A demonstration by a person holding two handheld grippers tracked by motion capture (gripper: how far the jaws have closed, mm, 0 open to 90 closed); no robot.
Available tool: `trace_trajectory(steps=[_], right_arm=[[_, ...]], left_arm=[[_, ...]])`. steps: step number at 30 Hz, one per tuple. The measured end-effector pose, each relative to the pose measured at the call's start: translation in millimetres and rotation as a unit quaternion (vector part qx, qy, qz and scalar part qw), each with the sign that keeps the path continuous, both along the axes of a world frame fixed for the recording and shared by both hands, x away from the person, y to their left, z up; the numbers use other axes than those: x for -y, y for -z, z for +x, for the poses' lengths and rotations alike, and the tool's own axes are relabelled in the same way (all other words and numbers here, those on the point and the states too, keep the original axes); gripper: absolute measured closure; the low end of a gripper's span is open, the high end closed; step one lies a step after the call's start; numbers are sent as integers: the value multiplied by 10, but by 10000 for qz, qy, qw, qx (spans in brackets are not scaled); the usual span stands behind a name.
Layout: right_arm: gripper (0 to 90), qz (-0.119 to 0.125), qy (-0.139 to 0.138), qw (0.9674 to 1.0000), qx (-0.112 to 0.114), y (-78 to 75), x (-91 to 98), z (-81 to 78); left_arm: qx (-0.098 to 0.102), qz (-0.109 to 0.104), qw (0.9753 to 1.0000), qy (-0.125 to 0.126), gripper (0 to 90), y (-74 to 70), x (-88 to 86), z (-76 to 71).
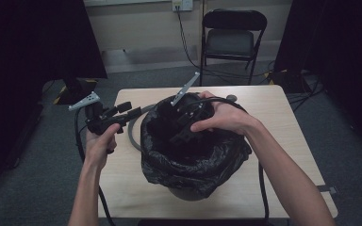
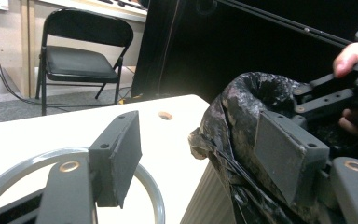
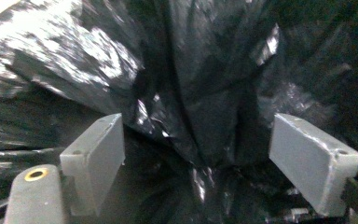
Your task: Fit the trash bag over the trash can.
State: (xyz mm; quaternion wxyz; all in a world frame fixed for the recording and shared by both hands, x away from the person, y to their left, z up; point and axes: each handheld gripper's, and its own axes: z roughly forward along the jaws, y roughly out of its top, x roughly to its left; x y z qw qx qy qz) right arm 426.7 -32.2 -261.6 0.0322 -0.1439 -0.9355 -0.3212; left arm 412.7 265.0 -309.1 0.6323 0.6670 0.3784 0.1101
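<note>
- Left gripper [image 1: 131, 112] hangs at nine o'clock of the bin [image 1: 188, 192], jaws apart and holding nothing, beside the bag's [image 1: 193, 162] rim.
- Right gripper [image 1: 181, 134] reaches into the bag, jaws spread, gripping nothing.
- Grey ring [image 1: 133, 134] lies on the table [image 1: 273, 113].

A bare recording room or lab: black curtains [image 1: 33, 42] hang left and right, grey carpet [image 1: 37, 188] covers the floor, a black folding metal chair [image 1: 233, 33] stands far by a cream wall with a wall socket [image 1: 182, 4], behind the pale wooden tabletop [image 1: 283, 113].
</note>
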Motion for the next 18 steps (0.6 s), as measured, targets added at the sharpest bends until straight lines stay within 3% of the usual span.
trace_trajectory(steps=[2,5,8,12,14,18], right_arm=[[187,64,5,10000,76,-37,1,-7],[187,406,277,9984,295,-130,19,46],[188,673,493,9948,588,-180,38,114],[189,916,731,9898,810,-232,64,179],[192,986,849,9876,882,-271,96,217],[191,817,1066,9861,983,-354,177,295]], left_arm=[[8,10,10000,-9,312,-4,6,-8],[20,155,9999,-29,312,-4,28,-17],[8,240,9997,-22,309,6,49,-18],[-31,408,9992,-45,306,20,65,-14],[-62,449,9990,-19,303,21,76,-21],[-14,610,9981,7,297,14,109,-48]])
